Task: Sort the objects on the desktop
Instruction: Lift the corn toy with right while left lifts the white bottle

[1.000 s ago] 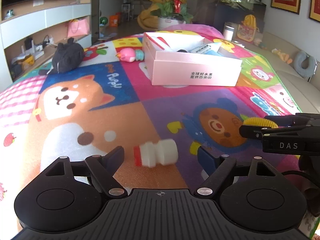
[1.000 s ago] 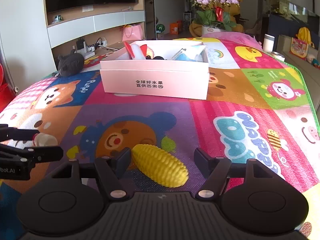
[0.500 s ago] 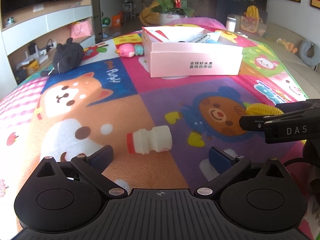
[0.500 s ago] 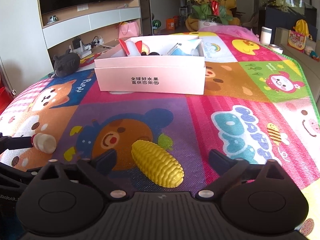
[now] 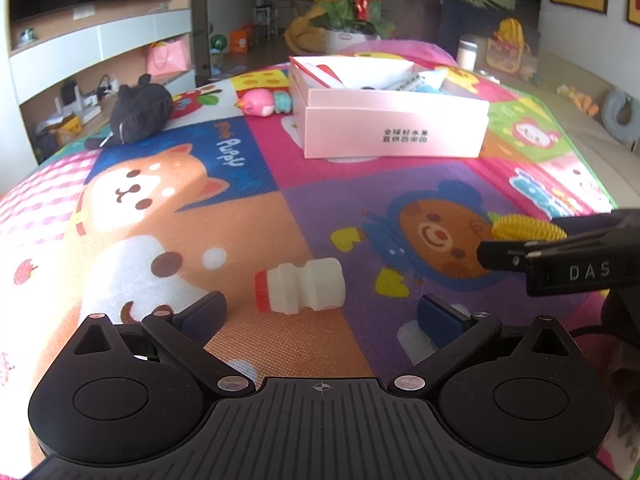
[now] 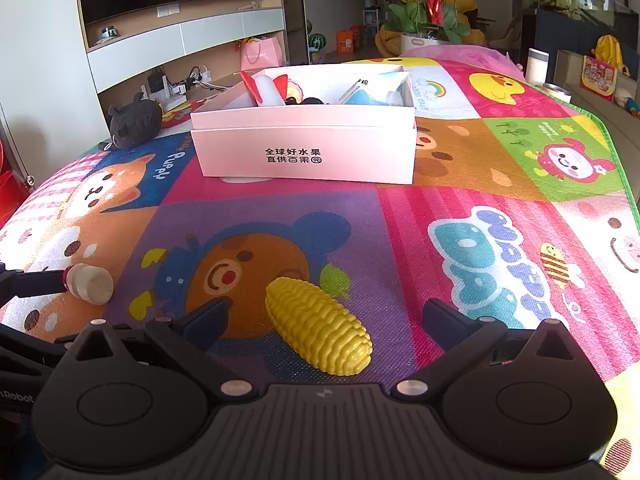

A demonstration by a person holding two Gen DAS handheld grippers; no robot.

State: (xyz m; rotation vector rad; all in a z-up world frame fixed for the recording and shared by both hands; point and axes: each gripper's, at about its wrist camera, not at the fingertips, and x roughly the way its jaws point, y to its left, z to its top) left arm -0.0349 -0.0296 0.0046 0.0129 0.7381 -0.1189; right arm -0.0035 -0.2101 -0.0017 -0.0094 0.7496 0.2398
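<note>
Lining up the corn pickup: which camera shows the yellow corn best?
Right wrist view: the whole corn lies between the open right gripper. Left wrist view shows only its top, behind a finger.

Both wrist cameras look forward, sharing the pink box [image 5: 394, 130].

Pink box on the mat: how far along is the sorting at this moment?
Done: the pink box already holds several items. In hand: nothing; the left claw is open around the white bottle, and the right claw is open around the toy corn; both lie on the mat. Left: those two, plus the pink toy and black plush.
</note>
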